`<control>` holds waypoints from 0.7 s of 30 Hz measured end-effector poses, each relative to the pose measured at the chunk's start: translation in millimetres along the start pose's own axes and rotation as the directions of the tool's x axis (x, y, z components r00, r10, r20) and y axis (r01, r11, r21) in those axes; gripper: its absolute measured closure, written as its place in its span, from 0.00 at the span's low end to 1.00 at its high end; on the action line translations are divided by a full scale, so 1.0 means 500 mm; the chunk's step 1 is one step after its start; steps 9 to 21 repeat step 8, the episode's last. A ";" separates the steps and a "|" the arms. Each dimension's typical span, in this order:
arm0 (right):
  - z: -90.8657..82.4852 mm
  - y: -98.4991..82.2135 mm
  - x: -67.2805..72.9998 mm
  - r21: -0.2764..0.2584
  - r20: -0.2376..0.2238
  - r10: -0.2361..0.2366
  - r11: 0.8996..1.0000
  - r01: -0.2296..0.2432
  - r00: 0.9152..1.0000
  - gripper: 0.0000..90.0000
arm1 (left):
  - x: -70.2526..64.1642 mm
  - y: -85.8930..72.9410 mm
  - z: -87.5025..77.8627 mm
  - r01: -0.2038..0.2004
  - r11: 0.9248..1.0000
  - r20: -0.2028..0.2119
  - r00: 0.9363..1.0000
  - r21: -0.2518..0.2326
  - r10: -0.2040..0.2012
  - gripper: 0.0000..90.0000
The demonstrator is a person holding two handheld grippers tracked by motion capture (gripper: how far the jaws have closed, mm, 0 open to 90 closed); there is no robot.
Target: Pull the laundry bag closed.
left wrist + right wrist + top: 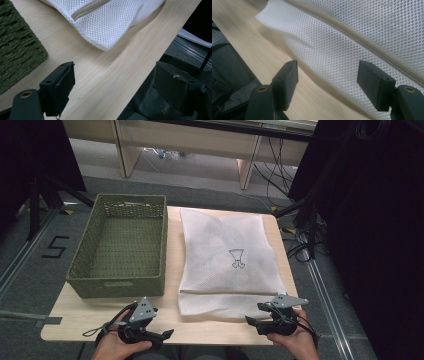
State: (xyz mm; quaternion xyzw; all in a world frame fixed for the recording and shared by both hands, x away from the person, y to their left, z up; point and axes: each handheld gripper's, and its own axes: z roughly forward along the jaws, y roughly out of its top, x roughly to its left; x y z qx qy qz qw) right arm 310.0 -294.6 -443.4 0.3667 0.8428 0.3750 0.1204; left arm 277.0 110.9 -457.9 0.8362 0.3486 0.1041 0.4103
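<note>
A white mesh bag (227, 255) lies flat on the right half of the wooden table (100, 312), with a small dark mark (237, 258) near its middle. My left gripper (161, 327) is held at the table's near edge, left of the bag's corner (107, 22). Its jaws stand open (115, 72) over bare wood with nothing between them. At the bag's near right corner my right gripper (255, 313) is open too. In the right gripper view its jaws (328, 66) straddle the bag's edge (352, 50) without pressing on it. A beige zip (364, 41) runs along the mesh.
A green woven basket (120, 287) with nothing in it stands on the left half of the table, its corner (17, 45) close to my left gripper. Grey floor, cables and dark stands surround the table.
</note>
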 end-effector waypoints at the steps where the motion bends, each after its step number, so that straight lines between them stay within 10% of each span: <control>1: 0.001 0.000 0.000 0.004 -0.006 -0.002 1.000 0.002 1.000 0.38 | 0.000 0.000 0.000 0.004 1.000 0.000 1.000 -0.003 -0.004 0.19; 21: 0.003 -0.001 0.001 0.021 -0.005 -0.009 1.000 0.009 1.000 0.38 | 0.001 -0.001 0.004 0.003 1.000 -0.003 1.000 0.004 -0.003 0.20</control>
